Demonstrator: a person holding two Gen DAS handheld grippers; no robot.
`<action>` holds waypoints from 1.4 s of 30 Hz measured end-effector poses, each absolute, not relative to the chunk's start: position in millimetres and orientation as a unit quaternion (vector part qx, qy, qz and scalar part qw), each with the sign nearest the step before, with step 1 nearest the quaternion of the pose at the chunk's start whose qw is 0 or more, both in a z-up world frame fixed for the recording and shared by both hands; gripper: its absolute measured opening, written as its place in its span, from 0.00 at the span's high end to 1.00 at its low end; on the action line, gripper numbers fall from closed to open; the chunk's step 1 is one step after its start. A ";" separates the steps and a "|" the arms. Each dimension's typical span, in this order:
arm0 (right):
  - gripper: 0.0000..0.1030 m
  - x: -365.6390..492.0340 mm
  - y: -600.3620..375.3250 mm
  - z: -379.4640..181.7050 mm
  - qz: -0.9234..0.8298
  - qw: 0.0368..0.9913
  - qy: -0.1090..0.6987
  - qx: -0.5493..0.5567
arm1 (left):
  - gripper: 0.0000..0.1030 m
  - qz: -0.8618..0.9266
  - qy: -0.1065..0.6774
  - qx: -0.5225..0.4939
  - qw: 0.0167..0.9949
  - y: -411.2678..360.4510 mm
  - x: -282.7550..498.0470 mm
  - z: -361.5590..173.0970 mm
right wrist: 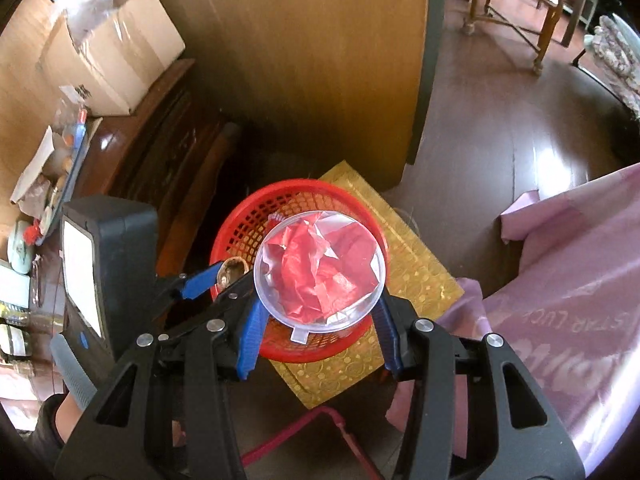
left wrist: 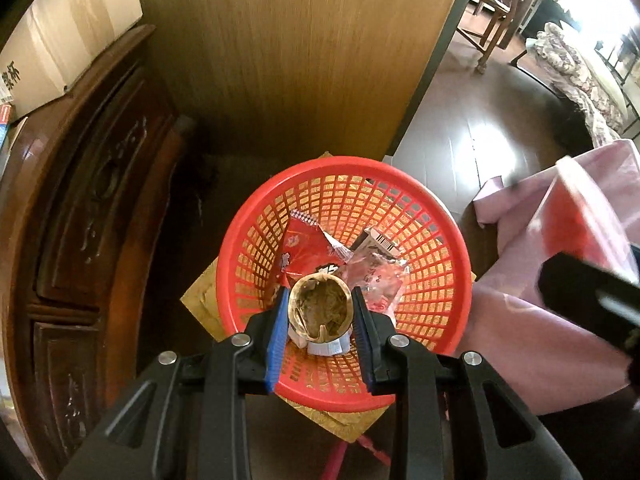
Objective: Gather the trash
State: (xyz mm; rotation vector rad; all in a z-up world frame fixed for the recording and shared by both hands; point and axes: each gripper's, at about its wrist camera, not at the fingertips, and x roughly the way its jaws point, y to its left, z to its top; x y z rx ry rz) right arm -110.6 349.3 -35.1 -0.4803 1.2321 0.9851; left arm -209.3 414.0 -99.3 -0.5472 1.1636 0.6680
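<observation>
Left claw (left wrist: 320, 312) clamping nutshell (left wrist: 321, 307), right claw (right wrist: 320, 316) clamping cup (right wrist: 320, 270)

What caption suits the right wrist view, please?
Right gripper holds a clear cup of red wrappers above the red basket.

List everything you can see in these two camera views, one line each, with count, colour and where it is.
basket: one, red plastic mesh, on the gold mat, below both grippers
wrappers: several, red and clear, inside the basket
gold mat: one, gold patterned, under the basket
walnut shell: one half, brown, between the left gripper's pads
clear cup: one, transparent, stuffed with red paper, held in the right gripper
cabinet: one, dark carved wood, left of the basket
cardboard boxes: at least two, tan, on top of the cabinet
pink cloth: one, pink, right of the basket
chair: one, wooden, far room
left gripper: one, black with blue pads
right gripper: one, black with blue pads
</observation>
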 end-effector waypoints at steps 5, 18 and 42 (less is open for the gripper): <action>0.53 -109.9 353.8 -50.4 0.440 0.664 0.563 -0.221 | 0.71 0.306 0.535 -0.256 0.744 417.3 -210.4 -107.5; 0.49 -108.5 353.2 -60.3 0.439 0.659 0.575 -0.204 | 0.51 0.316 0.536 -0.258 0.739 419.4 -211.1 -106.3; 0.31 -104.3 308.2 -43.3 0.390 0.694 0.559 -0.234 | 0.24 0.347 0.548 -0.235 0.724 406.7 -229.7 -86.1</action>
